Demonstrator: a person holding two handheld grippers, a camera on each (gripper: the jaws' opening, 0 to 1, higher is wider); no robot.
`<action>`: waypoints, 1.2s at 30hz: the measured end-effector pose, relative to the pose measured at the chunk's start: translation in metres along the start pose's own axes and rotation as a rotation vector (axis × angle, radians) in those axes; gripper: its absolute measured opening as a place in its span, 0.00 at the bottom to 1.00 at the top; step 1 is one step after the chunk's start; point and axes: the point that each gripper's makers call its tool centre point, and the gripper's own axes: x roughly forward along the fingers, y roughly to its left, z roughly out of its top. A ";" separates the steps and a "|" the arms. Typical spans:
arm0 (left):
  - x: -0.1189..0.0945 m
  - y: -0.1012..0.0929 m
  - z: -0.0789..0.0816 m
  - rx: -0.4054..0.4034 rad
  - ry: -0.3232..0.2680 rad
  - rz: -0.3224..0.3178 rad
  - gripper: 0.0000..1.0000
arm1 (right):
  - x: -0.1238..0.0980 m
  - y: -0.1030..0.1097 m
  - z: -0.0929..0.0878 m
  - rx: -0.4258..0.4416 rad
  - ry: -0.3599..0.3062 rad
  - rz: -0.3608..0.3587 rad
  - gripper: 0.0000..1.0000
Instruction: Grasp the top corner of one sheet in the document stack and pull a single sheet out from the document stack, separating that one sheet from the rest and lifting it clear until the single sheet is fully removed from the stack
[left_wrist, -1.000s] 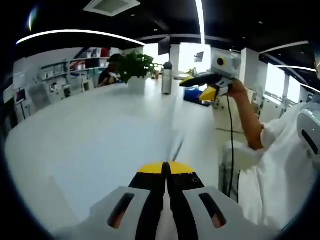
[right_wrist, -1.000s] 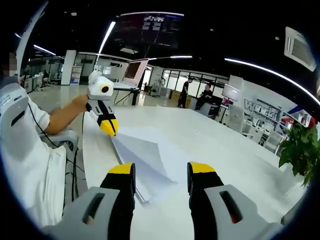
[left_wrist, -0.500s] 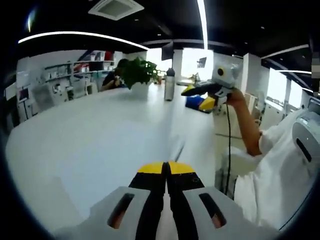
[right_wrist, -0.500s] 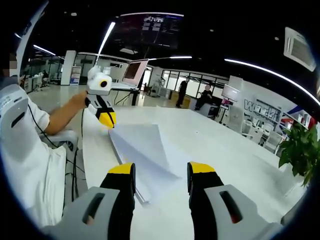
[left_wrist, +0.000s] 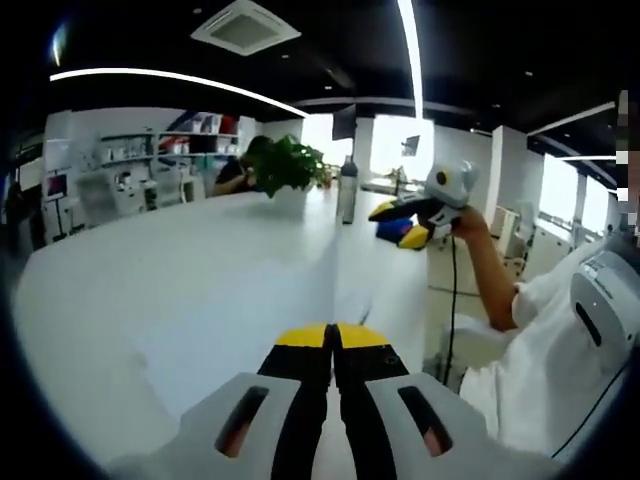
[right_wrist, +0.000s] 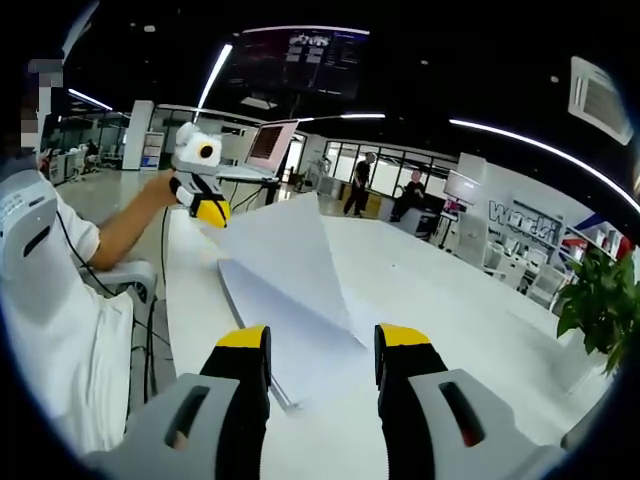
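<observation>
In the right gripper view a white document stack lies flat on the white table, just beyond my right gripper. That gripper stands open, its yellow-tipped jaws apart with nothing between them. My left gripper, held by a hand at the upper left, is shut on the top corner of one sheet. The sheet rises steeply off the stack, its lower edge still on the pile. In the left gripper view my left gripper has its jaws pressed together, and the sheet runs thin and edge-on from them.
A person in a white top sits at the table's left edge. A potted plant and a bottle stand at the table's far end. Other people stand far back in the office.
My left gripper has risen and pulled back with the sheet's corner. The sheet went from a low fold on the stack to standing high. The right gripper has held still.
</observation>
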 end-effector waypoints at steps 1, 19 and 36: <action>-0.001 0.000 0.001 -0.003 -0.002 0.002 0.03 | 0.000 0.000 -0.001 0.000 0.002 -0.001 0.41; -0.030 -0.003 0.025 -0.012 -0.088 0.024 0.03 | 0.000 0.002 0.001 -0.008 -0.003 0.005 0.41; -0.095 -0.008 0.078 -0.058 -0.336 0.065 0.03 | 0.001 0.002 0.001 -0.008 -0.004 0.007 0.42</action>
